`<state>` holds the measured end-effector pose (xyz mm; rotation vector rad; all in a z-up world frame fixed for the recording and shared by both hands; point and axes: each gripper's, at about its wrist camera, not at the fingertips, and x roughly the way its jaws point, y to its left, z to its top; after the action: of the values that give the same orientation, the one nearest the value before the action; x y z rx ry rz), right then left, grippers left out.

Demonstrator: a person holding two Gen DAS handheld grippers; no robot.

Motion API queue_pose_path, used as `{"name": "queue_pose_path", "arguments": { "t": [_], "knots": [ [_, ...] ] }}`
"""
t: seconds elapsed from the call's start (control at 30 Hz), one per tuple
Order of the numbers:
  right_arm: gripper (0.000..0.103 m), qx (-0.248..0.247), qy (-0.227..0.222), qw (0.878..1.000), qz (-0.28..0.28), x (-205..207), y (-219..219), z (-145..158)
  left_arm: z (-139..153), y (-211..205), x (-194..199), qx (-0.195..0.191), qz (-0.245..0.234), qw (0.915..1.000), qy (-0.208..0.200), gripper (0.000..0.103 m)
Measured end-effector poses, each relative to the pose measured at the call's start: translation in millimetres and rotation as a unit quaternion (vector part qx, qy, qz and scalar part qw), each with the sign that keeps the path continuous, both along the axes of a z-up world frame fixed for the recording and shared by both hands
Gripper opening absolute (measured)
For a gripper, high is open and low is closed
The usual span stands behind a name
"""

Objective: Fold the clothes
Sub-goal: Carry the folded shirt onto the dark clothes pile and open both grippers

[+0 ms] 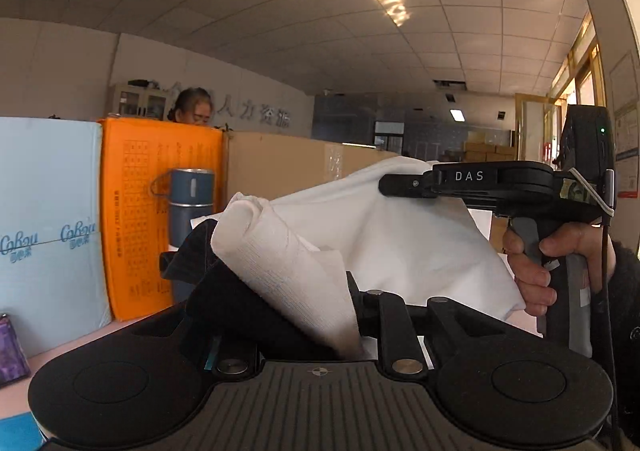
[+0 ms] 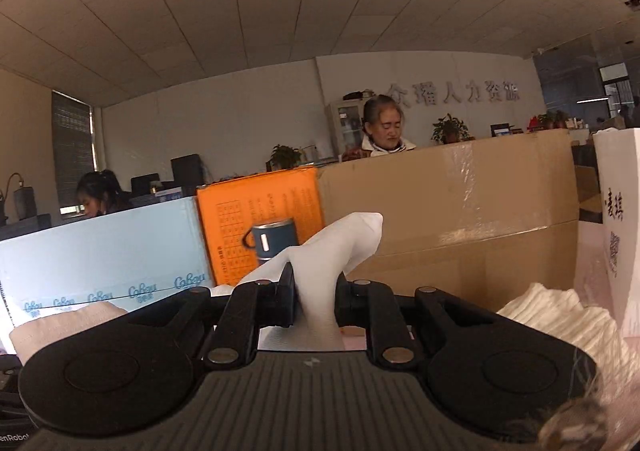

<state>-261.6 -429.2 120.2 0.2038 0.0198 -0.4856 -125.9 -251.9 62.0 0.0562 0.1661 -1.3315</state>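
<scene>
A white garment [image 1: 384, 243] hangs in the air, stretched between both grippers. My left gripper [image 1: 328, 315] is shut on a ribbed edge of the garment, which bunches up over its jaws. A dark fold partly hides its left finger. My right gripper [image 1: 386, 185] comes in from the right, side-on, shut on another part of the garment, with a hand [image 1: 532, 275] on its handle. In the right wrist view the right gripper [image 2: 316, 297] pinches a bunched strip of the white garment [image 2: 352, 239], whose tip sticks up above the fingers.
A blue flask [image 1: 191, 207] stands before an orange box [image 1: 132, 219], a pale blue box [image 1: 48, 219] and a cardboard wall [image 2: 460, 211]. A white knitted garment [image 2: 560, 319] and a white carton [image 2: 620, 231] lie right, a beige garment [image 2: 60, 323] left. Two people sit behind.
</scene>
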Motion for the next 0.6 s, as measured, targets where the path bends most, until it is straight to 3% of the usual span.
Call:
{"name": "queue_pose_path", "arguments": {
  "t": [0.13, 0.27, 0.4, 0.53, 0.6],
  "knots": [
    [0.015, 0.002, -0.013, 0.997, -0.080, -11, -46, 0, 0, -70, 7, 0.000, -0.043, 0.9991, 0.002, 0.020],
    [0.015, 0.039, -0.013, 0.986, -0.162, -36, -95, -18, -17, -132, 18, -0.001, -0.088, 0.9940, 0.065, 0.021],
    [0.015, 0.119, 0.026, 0.976, -0.181, -60, -146, -52, -52, -170, 24, 0.048, -0.109, 0.9785, 0.168, 0.021],
    [0.016, 0.203, 0.040, 0.960, -0.187, -79, -178, -89, -78, -176, 31, 0.069, -0.110, 0.9666, 0.221, 0.025],
    [0.025, 0.223, 0.039, 0.955, -0.193, -86, -188, -103, -88, -177, 34, 0.079, -0.109, 0.9617, 0.239, 0.033]
  ]
}}
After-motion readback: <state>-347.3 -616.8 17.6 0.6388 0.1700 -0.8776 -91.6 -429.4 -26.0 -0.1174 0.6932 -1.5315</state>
